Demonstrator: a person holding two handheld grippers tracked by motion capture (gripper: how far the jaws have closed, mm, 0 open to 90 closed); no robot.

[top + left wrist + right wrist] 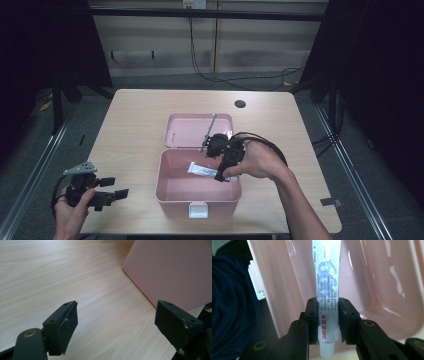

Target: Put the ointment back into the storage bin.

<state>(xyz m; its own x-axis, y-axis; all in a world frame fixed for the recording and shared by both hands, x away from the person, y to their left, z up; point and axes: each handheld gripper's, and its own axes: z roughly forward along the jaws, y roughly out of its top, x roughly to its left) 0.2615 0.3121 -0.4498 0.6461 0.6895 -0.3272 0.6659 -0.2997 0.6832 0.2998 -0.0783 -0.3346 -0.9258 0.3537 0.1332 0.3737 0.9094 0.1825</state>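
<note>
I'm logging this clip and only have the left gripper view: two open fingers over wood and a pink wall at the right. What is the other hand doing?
Observer: The right gripper is shut on a white tube, cap end toward its camera.
Operator: Where is the tube?
Observer: Over the open pink box, its far end pointing down into the tub, as the high view shows.
Operator: Is the lid off?
Observer: It is swung open and lies flat behind the tub; the pink lid has a thin grey rod-like piece across it.
Operator: And my gripper?
Observer: The left gripper sits open at the table's near left corner, apart from the box.
</note>
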